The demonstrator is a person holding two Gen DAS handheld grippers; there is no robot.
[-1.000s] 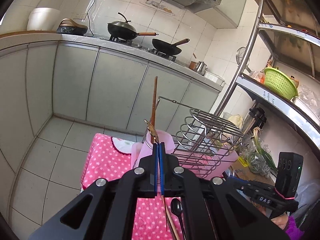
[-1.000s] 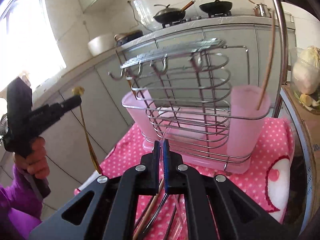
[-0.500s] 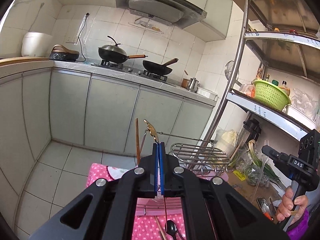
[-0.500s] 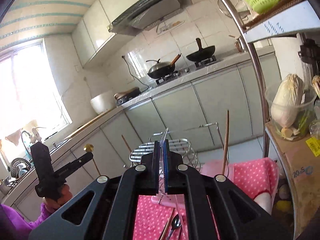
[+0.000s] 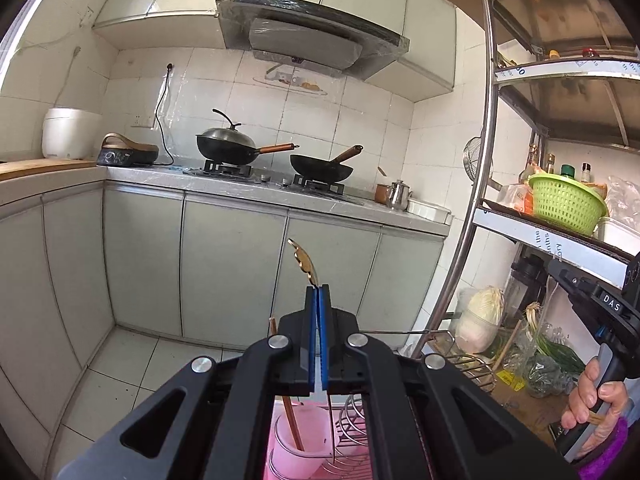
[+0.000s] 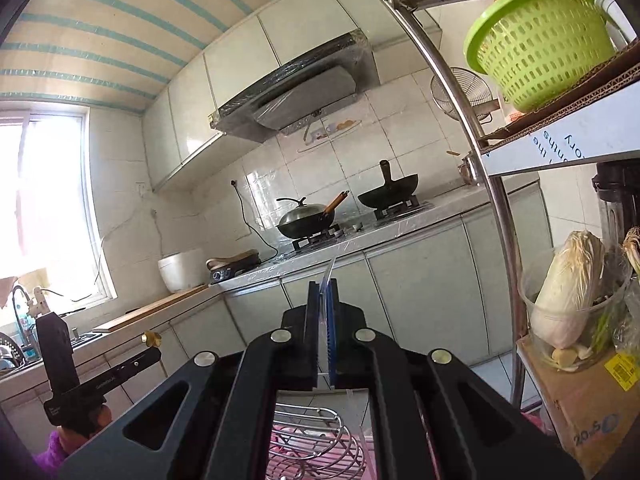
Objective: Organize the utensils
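the left gripper has its blue pads pressed together on a thin gold-coloured utensil; its ornate handle end sticks up past the fingertips, and its dark slim shaft hangs down behind and below the jaws. just below that gripper sits a pink utensil cup with a wooden chopstick leaning in it, and right of the cup the wire drying rack on its pink base. ahead of the fingertips are grey cabinet doors; above them the counter carries a lidded wok and an open wok.

the right gripper is closed narrowly on a clear, thin plastic utensil whose tip pokes up just past the pads; what kind it is cannot be told. below it lies the top of the wire drying rack. to its right a steel shelf post curves past, with a green basket high up and a napa cabbage in a clear tub lower down. far to its left the other gripper shows, held by a hand.
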